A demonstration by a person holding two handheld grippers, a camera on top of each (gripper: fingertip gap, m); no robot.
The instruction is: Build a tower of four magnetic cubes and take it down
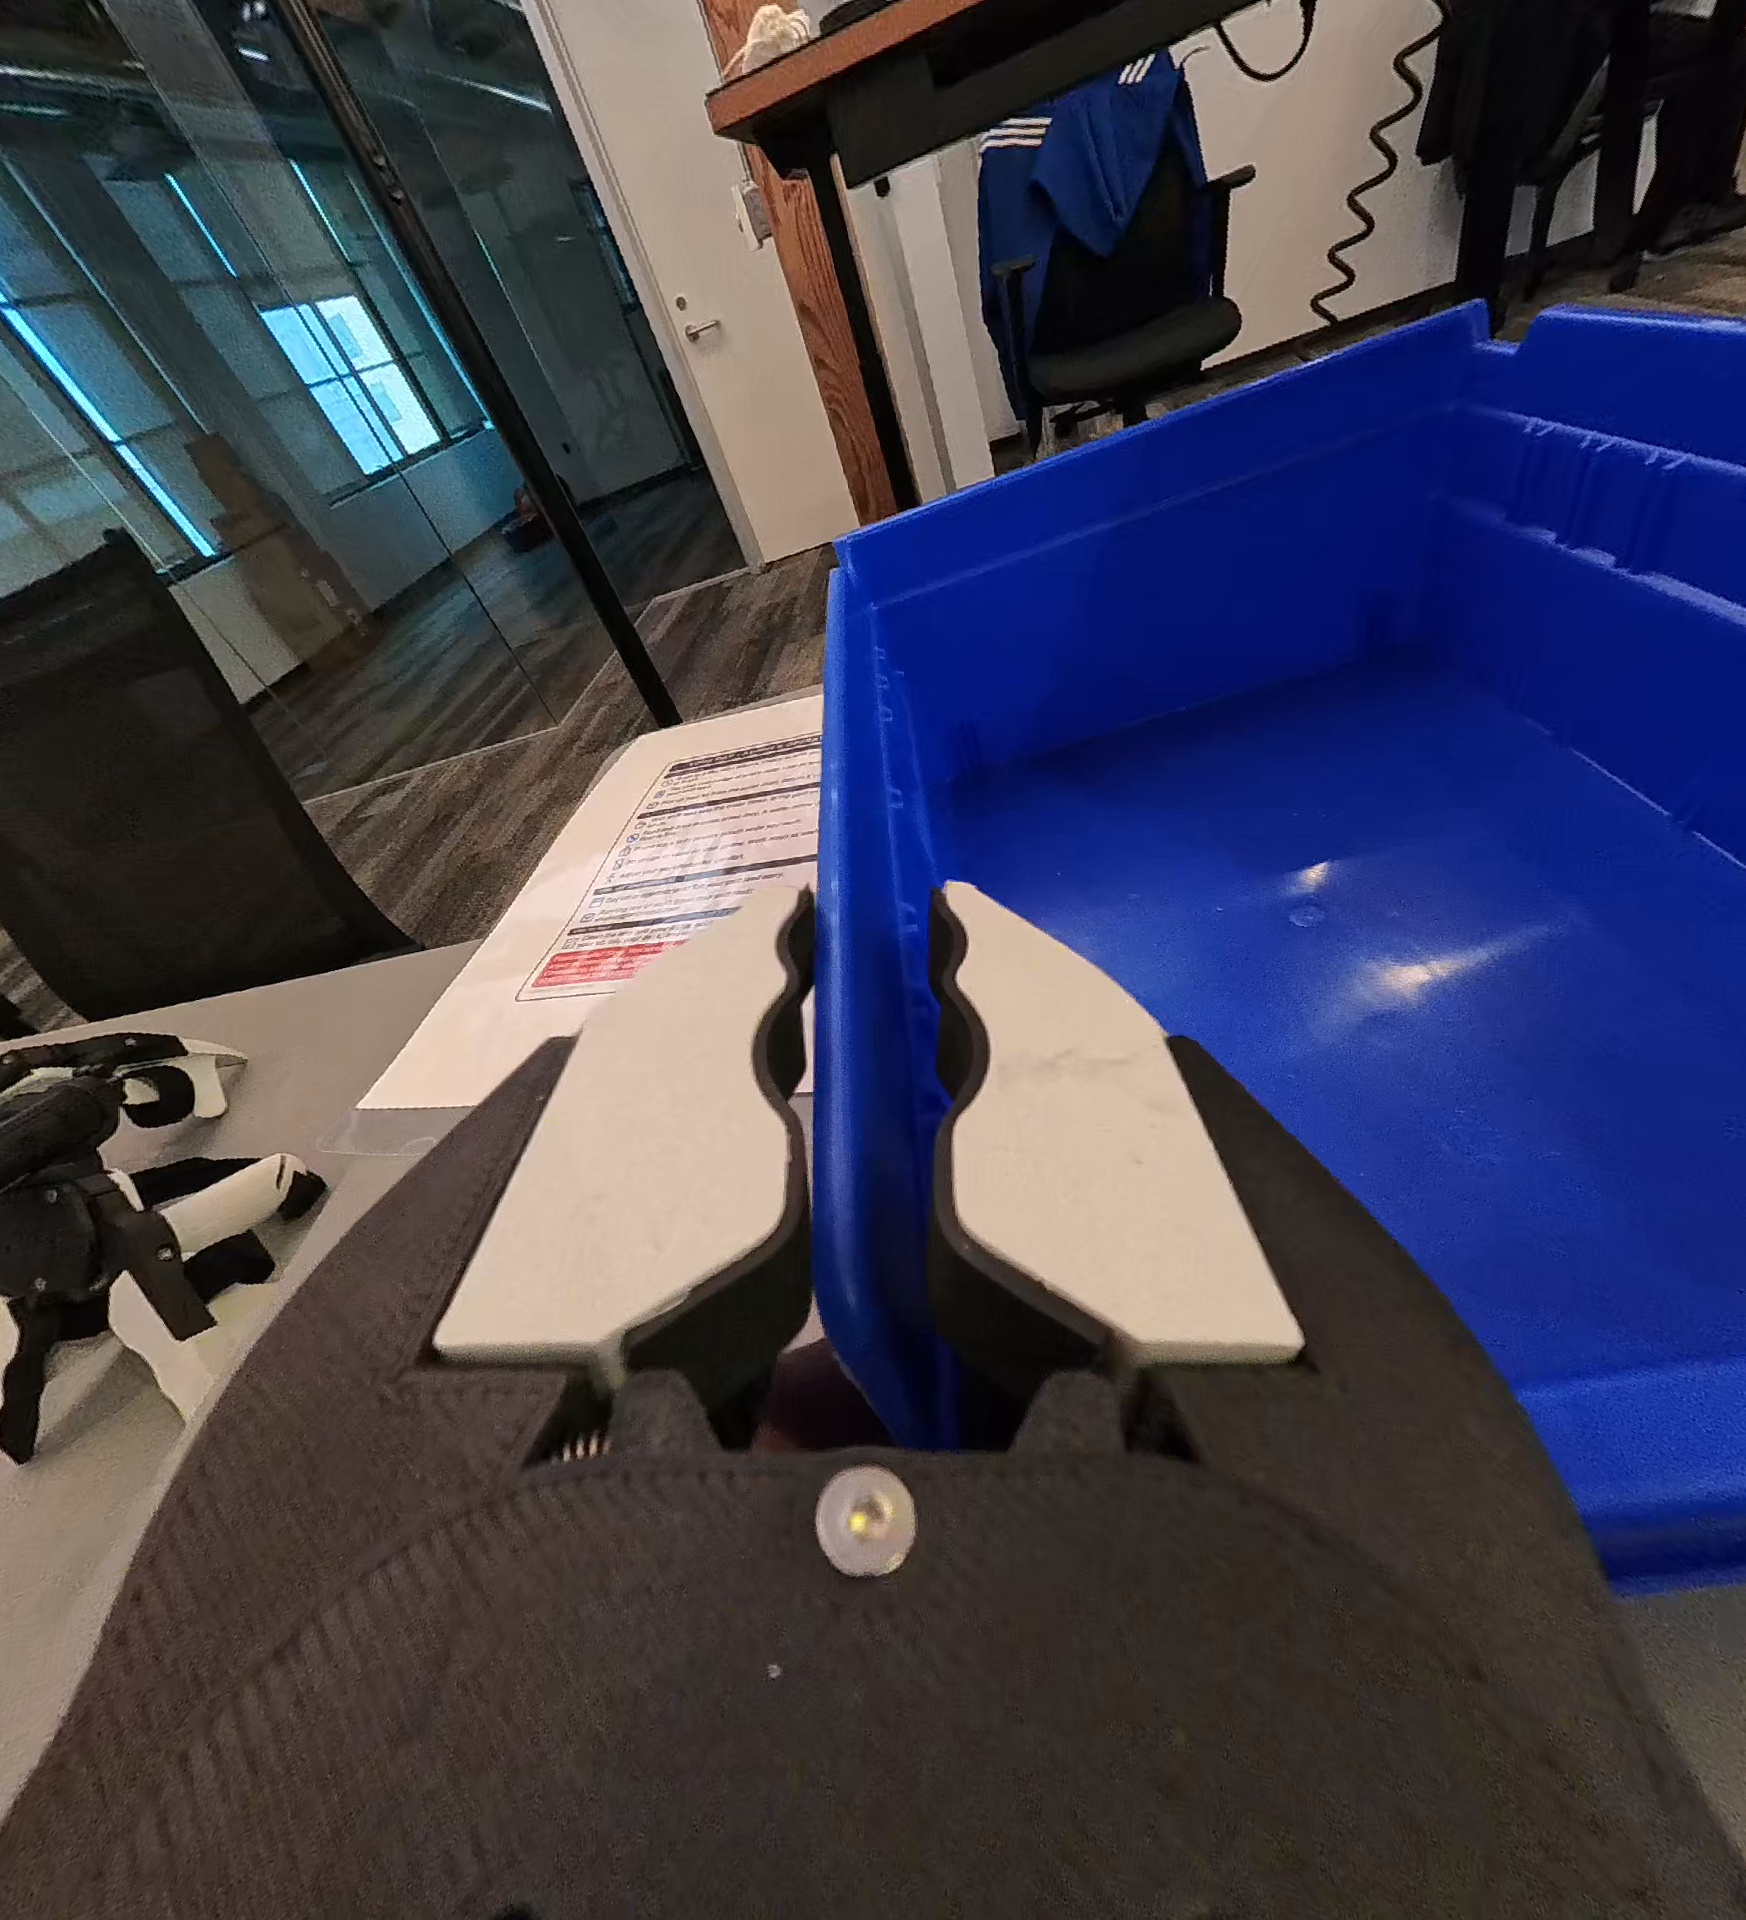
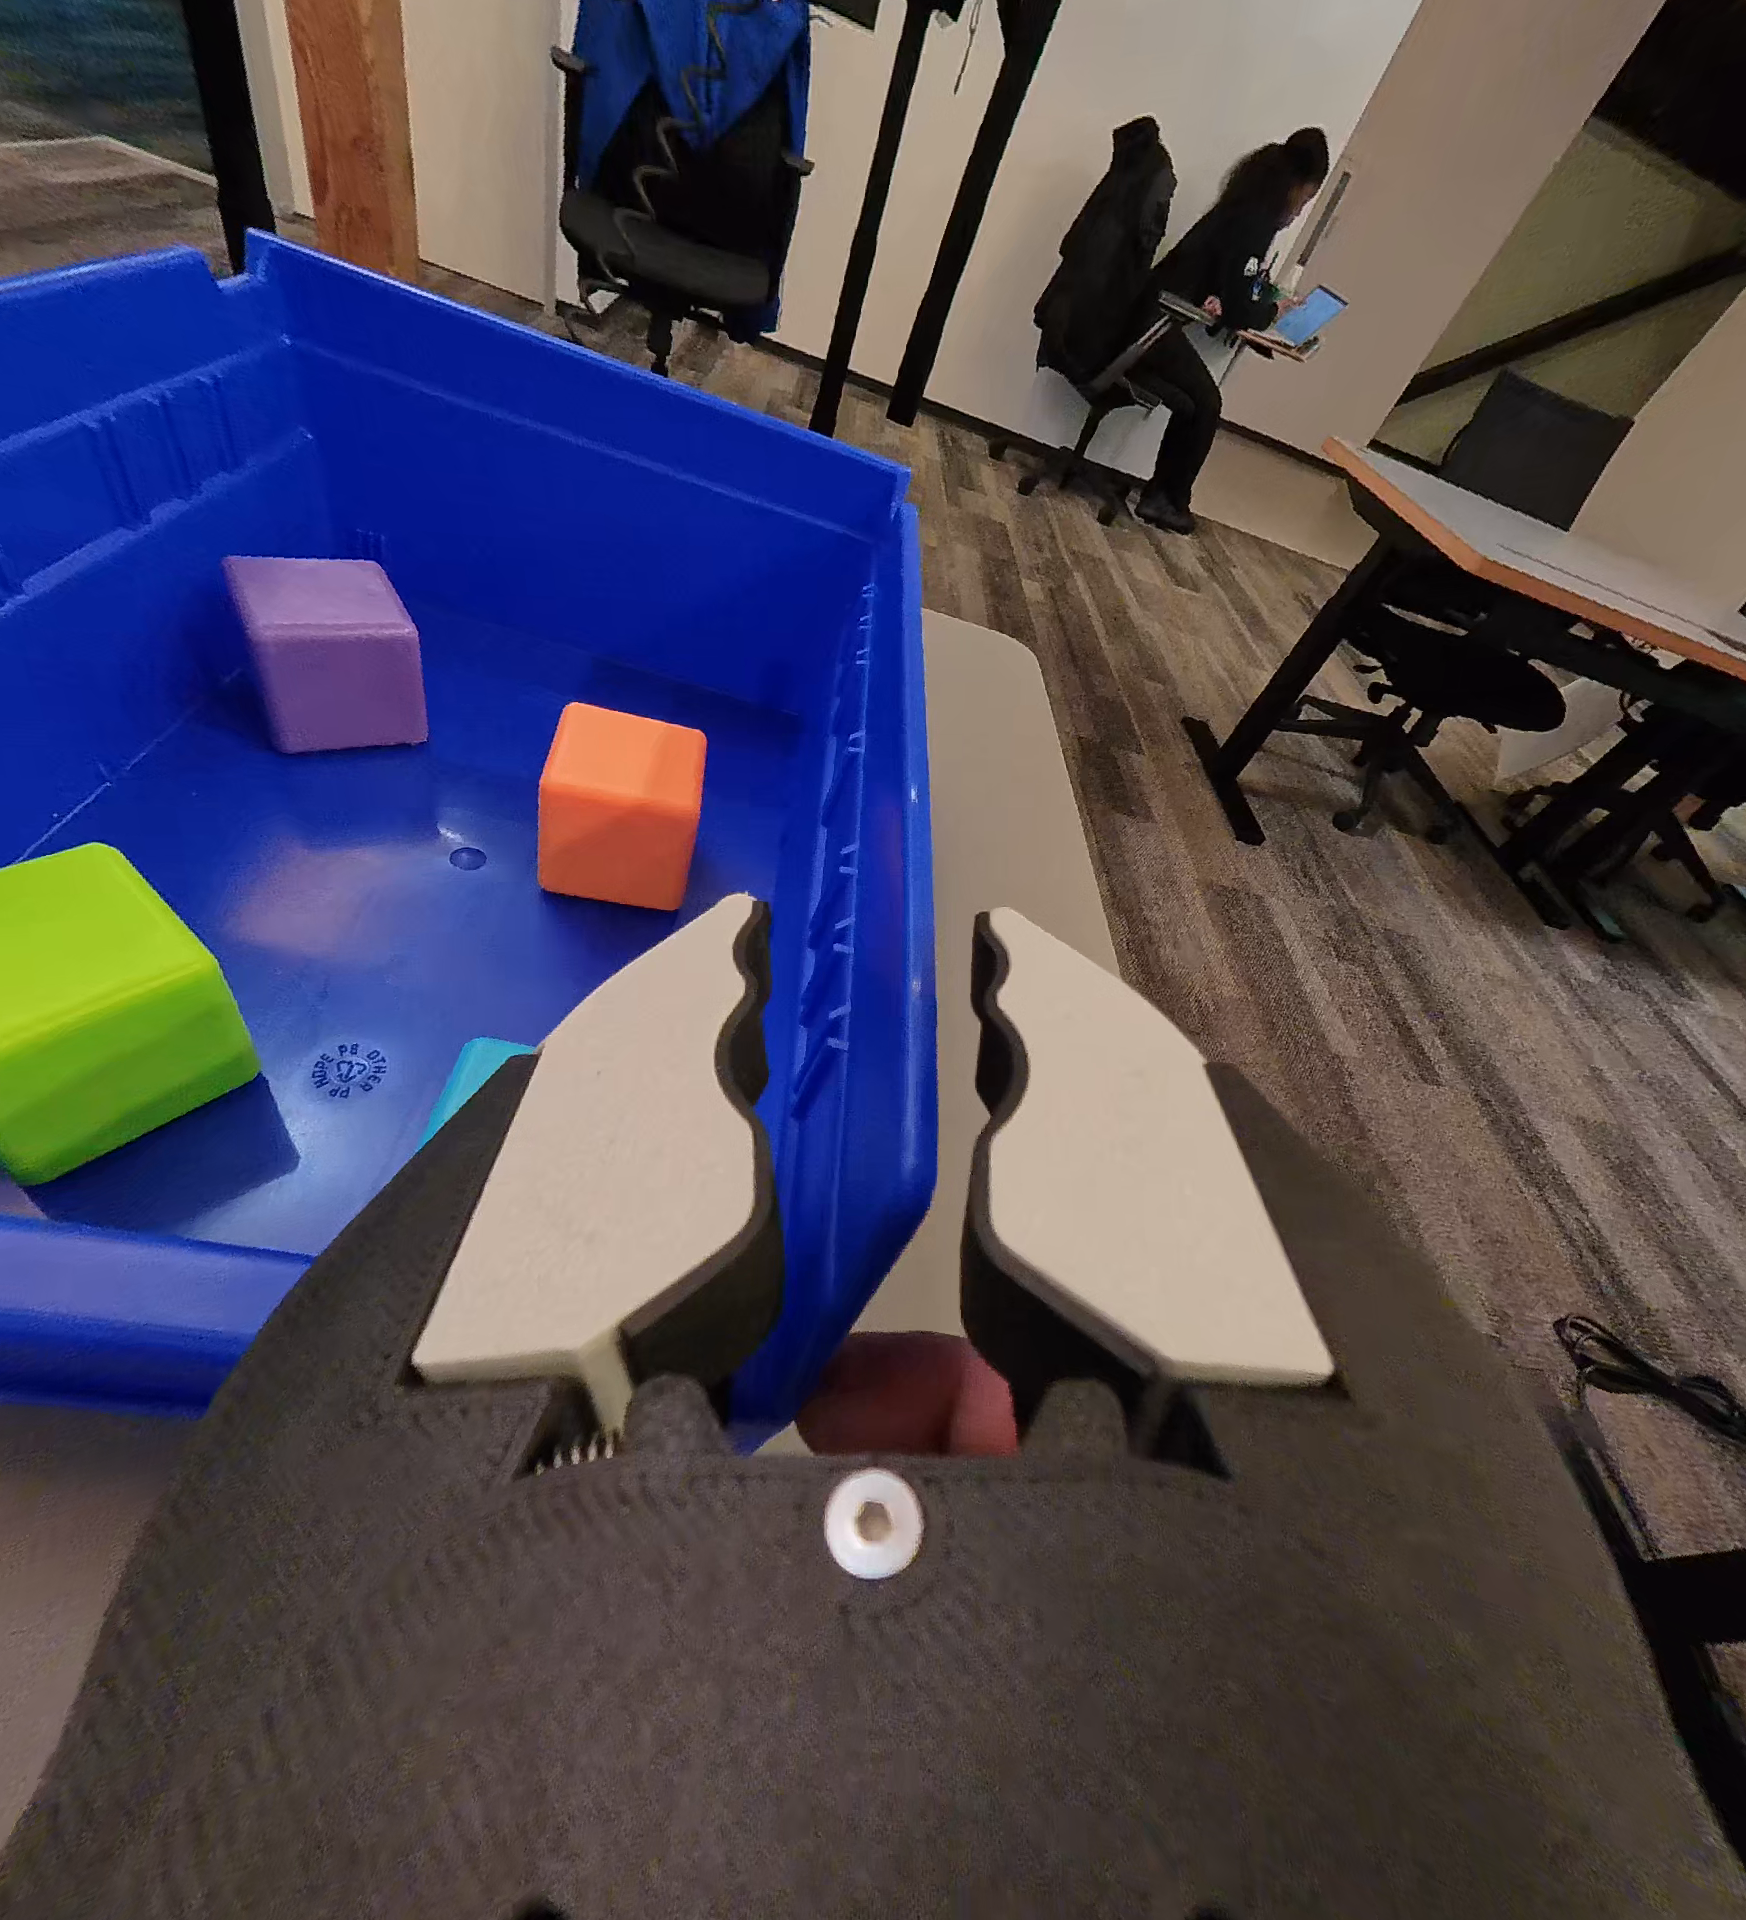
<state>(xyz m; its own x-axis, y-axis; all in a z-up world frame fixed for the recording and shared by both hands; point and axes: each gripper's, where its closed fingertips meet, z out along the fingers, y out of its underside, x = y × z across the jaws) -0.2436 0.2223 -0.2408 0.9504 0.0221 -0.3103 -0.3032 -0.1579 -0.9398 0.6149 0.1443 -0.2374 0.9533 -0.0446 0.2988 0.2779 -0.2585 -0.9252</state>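
A blue plastic bin (image 2: 536,499) stands on the grey table. In the right wrist view it holds a purple cube (image 2: 329,655), an orange cube (image 2: 620,805), a green cube (image 2: 69,997) and a cyan cube (image 2: 469,1075) partly hidden behind my finger; all lie apart, none stacked. My right gripper (image 2: 869,920) straddles the bin's right wall, jaws closed against its rim. My left gripper (image 1: 869,904) straddles the bin's left wall (image 1: 858,1039), jaws closed narrowly on it. The part of the bin floor (image 1: 1368,935) seen from the left shows no cubes.
Another black-and-white gripper (image 1: 69,1195) lies on the table (image 1: 69,1558) at the left, beside a laminated sheet (image 1: 640,862). A black chair (image 1: 121,779) and a glass wall stand beyond. A person (image 2: 1191,312) sits at a far desk; other desks (image 2: 1575,582) stand right. About 85 cm separates my left fingertips from my right.
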